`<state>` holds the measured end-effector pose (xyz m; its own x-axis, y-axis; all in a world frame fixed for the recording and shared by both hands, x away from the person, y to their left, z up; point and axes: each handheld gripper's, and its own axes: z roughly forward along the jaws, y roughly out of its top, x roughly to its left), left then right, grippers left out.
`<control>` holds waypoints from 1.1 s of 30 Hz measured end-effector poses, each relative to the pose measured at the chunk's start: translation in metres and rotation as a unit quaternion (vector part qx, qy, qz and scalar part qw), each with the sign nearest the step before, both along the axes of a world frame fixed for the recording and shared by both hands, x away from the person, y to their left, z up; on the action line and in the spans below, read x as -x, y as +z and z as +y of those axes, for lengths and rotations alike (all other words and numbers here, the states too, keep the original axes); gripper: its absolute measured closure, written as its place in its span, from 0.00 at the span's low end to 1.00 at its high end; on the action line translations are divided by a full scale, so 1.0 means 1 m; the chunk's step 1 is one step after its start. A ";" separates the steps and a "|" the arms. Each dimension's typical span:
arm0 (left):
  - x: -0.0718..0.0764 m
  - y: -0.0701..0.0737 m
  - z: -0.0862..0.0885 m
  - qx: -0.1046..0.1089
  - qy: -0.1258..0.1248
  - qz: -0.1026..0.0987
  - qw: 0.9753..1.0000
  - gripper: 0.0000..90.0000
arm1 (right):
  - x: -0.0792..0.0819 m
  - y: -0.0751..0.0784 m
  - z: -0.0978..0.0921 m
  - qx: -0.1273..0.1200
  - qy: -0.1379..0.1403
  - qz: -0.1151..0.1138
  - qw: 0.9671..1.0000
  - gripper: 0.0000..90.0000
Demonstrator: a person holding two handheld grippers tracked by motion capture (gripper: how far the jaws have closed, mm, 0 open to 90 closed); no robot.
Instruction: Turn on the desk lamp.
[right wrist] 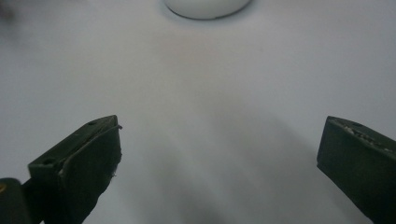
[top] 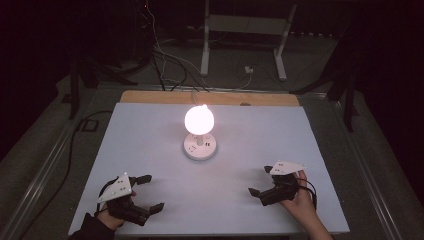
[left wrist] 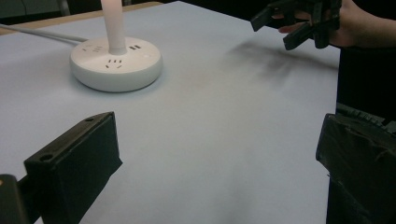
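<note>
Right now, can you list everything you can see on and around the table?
lamp: one, glowing white bulb-shaped, plugged upright into the socket hub at table centre
socket hub: one, white, round, table centre
hub cable: one, white, runs from the hub off the far edge
table: one, white top with a wooden far edge
white frame: one, on the floor beyond the table
floor cables: several, black and white, behind the table
left gripper: one, black, near-left, jaws wide apart
right gripper: one, black, near-right, jaws wide apart

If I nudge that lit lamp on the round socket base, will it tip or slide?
The lamp probably tips before sliding: its glowing bulb sits high on a thin stem above the round socket base. The cable behind may tug it. The bulb looks fragile.
</note>
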<state>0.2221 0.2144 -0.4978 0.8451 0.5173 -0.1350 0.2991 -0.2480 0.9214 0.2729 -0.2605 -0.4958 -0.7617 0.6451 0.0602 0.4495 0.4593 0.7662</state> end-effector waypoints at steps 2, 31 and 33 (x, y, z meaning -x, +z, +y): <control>0.000 0.000 0.000 -0.002 0.000 0.000 1.000 0.00 | 0.004 -0.001 -0.007 -0.003 -0.009 0.002 1.000 0.00; 0.000 -0.001 -0.001 -0.003 -0.003 0.001 1.000 0.00 | 0.026 -0.019 -0.057 0.023 -0.085 0.017 0.996 0.00; 0.000 -0.001 -0.001 -0.004 -0.003 0.000 1.000 0.00 | 0.026 -0.019 -0.056 0.026 -0.082 0.016 0.996 0.00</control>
